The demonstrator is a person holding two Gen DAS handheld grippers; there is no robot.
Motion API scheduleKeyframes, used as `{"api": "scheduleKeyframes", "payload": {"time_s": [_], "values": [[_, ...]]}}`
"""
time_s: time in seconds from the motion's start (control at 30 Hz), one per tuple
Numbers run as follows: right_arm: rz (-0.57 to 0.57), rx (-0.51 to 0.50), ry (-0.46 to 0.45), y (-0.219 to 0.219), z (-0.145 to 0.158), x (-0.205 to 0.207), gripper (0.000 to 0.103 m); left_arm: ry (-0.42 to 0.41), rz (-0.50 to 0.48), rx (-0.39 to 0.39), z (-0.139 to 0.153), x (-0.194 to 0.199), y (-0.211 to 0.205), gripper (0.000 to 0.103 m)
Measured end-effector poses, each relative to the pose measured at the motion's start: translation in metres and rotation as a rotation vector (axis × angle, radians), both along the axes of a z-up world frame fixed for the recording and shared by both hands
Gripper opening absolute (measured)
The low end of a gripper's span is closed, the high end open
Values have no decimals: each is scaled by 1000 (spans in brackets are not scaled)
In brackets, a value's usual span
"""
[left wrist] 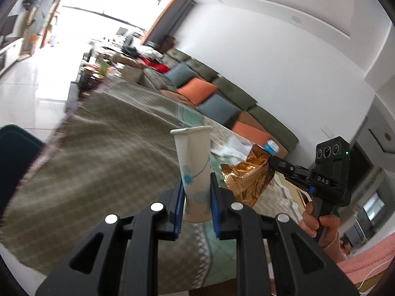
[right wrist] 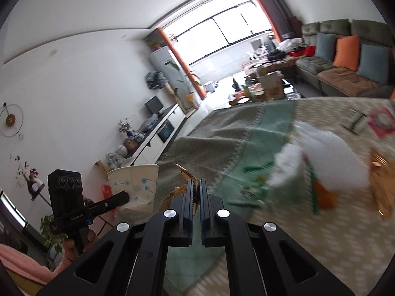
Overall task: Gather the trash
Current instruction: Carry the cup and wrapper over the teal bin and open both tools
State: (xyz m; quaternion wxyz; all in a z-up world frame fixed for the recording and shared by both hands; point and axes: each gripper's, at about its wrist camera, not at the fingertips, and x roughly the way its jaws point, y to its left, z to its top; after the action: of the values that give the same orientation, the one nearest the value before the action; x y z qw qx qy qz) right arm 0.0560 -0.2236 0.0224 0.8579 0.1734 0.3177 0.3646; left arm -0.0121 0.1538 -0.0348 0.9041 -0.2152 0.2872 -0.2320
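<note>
My left gripper [left wrist: 196, 197] is shut on a white paper cup [left wrist: 193, 162] with blue dots, squeezed flat at the rim and held upright above the table. The cup also shows in the right wrist view [right wrist: 134, 185], with the left gripper [right wrist: 123, 198] on it. My right gripper [right wrist: 196, 192] is shut on a crumpled gold foil wrapper [right wrist: 187, 172] and holds it above the table. In the left wrist view that wrapper [left wrist: 246, 180] hangs from the right gripper [left wrist: 272, 161] just right of the cup.
The table has a beige and green cloth [right wrist: 246, 143]. White crumpled tissue [right wrist: 328, 162], an orange scrap [right wrist: 325, 197], more gold foil [right wrist: 382, 185] and a red-edged card [right wrist: 381, 122] lie on it. A blue can [left wrist: 271, 146] stands behind the wrapper. A sofa with cushions [left wrist: 197, 88] lines the wall.
</note>
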Motion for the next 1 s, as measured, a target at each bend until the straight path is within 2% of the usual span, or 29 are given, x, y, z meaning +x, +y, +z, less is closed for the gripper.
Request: {"api": "scheduleKeyframes", "payload": {"time_s": [0.47, 0.7, 1.0], "values": [[214, -22, -43, 117, 19, 32, 5, -1, 342, 40, 11, -48, 109, 20], [274, -40, -50, 161, 21, 38, 5, 31, 441, 77, 9, -58, 136, 20], [322, -67, -49, 217, 21, 45, 5, 78, 509, 108, 2, -55, 154, 20]]}}
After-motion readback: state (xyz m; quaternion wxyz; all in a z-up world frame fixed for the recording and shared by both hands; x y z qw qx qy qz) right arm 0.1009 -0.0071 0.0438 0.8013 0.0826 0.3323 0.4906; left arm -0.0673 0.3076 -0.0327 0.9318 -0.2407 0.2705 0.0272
